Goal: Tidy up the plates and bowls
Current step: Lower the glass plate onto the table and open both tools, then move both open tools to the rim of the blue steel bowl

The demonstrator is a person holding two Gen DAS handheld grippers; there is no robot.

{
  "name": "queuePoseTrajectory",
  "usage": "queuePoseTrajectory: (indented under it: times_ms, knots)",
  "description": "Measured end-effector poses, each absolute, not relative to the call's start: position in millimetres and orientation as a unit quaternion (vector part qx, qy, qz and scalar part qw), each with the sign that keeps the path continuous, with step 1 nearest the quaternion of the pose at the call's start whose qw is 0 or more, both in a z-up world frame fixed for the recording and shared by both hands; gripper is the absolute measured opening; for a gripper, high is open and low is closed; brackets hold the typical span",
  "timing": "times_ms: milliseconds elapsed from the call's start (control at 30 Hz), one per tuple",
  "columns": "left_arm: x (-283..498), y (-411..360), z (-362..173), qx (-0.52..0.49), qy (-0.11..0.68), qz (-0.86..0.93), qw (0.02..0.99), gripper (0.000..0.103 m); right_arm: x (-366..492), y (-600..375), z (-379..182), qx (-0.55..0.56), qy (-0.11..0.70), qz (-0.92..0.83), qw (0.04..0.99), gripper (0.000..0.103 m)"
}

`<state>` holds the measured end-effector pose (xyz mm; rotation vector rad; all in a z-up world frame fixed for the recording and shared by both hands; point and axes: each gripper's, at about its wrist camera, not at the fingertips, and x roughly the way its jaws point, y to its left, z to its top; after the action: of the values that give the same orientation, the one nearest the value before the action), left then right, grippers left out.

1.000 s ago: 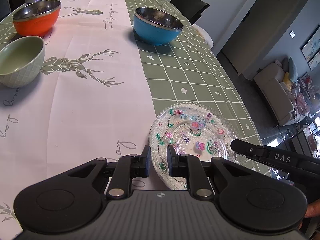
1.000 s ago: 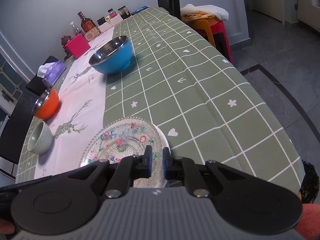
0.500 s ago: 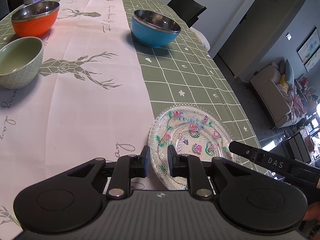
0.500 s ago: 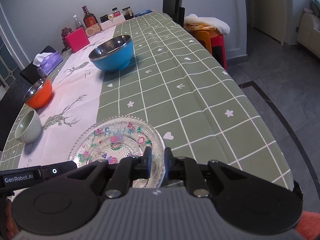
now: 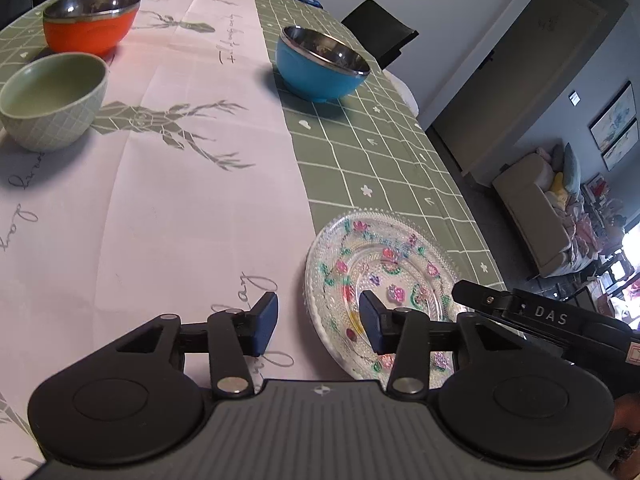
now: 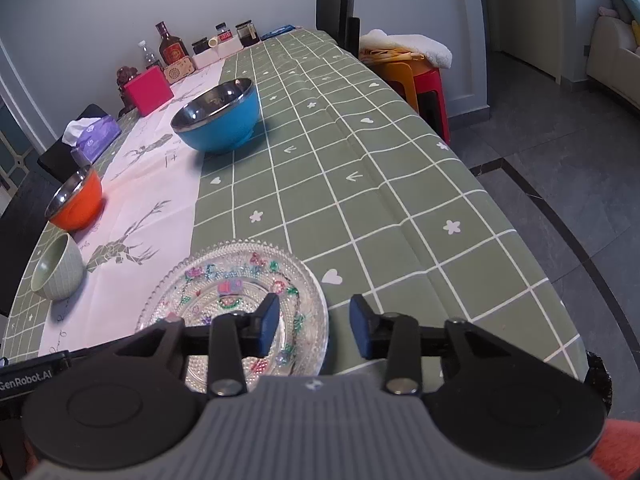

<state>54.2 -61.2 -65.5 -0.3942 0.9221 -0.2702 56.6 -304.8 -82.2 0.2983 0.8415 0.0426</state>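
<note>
Left wrist view: we see our left gripper (image 5: 318,322) with its jaws apart, having just been opening, and the near-left rim of the glass plate (image 5: 384,280) runs between the blue pads without either pad pressing on it. The plate, clear with painted flowers, lies flat on the tablecloth (image 5: 180,208) at the near edge of the table, straddling the line where the pale deer-print runner meets the green checked cloth. From the right, the tip of our right gripper (image 5: 480,300) reaches over the plate's far-right rim. Further up the table stand a blue bowl (image 5: 322,66) on the green part, an orange bowl (image 5: 90,22) and a pale green bowl (image 5: 54,98) on the left, all upright and well apart from the plate. In the right wrist view, the right gripper (image 6: 314,328) also has its jaws apart, just opened, with the plate's (image 6: 224,280) right rim passing between them and no pad clamped on it; one finger sits over the plate, the other over the green cloth (image 6: 360,200). The same blue bowl (image 6: 218,116), orange bowl (image 6: 76,200) and green bowl (image 6: 58,268) show along the left side, with a pink box (image 6: 148,90) and a tissue pack (image 6: 94,136) behind them.
</note>
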Motion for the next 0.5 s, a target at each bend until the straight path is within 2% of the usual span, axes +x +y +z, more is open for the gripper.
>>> queuePoseTrajectory:
  times_ms: [133, 200, 500]
  knots:
    - [54.8, -63.4, -68.8, -0.197, 0.446, -0.143, 0.861, 0.051, 61.5, -305.0, -89.7, 0.165, 0.434, 0.037, 0.885, 0.038]
    - [55.7, -66.0, -69.1, -0.194, 0.447, -0.15, 0.86, 0.039, 63.1, -306.0, -94.8, 0.184, 0.446, 0.047, 0.874, 0.035]
    - [54.1, -61.7, -62.5, -0.185, 0.431, -0.141, 0.872, 0.039, 59.8, -302.3, -88.8, 0.166, 0.427, 0.026, 0.888, 0.036]
